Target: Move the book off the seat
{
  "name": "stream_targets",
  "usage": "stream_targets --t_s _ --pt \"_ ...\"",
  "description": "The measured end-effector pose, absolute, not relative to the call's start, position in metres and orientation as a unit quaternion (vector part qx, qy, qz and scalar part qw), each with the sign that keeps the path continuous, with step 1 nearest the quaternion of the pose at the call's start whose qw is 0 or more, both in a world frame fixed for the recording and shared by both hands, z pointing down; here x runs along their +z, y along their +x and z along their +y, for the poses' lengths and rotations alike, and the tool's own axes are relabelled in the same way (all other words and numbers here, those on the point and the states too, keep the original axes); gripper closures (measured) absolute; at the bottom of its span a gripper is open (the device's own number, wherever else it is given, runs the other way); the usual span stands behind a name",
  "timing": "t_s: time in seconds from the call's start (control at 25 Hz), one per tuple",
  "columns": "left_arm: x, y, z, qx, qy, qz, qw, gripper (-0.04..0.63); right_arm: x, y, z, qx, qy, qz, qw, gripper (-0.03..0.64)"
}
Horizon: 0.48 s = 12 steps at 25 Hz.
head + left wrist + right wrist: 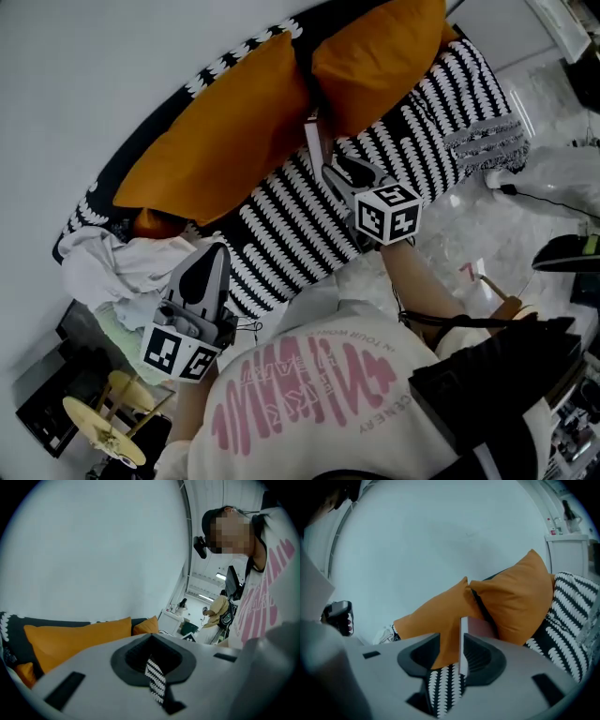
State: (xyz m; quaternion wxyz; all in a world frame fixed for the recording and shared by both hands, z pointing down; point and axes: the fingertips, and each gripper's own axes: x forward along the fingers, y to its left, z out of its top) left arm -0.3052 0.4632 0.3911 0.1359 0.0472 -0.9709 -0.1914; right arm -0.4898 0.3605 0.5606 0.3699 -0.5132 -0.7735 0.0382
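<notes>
The book (463, 641) stands on edge on the patterned seat (572, 611), pale page edge upright, covers running back between two orange cushions (515, 597), flanked unpinched by the spread jaws of the right hand-held gripper (452, 653)

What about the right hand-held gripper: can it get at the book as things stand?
Probably yes: the book stands on edge between the right hand-held gripper's open jaws, with nothing in the way.
</notes>
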Motion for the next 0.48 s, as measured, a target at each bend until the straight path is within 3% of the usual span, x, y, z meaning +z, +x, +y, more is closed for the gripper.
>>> stream_targets --t_s 0.48 --pt "0.410 -0.310 0.481 -0.212 0.027 -0.965 0.154 0.588 0.611 -0.512 0.400 -0.011 -0.465 -0.778 0.422 0.341"
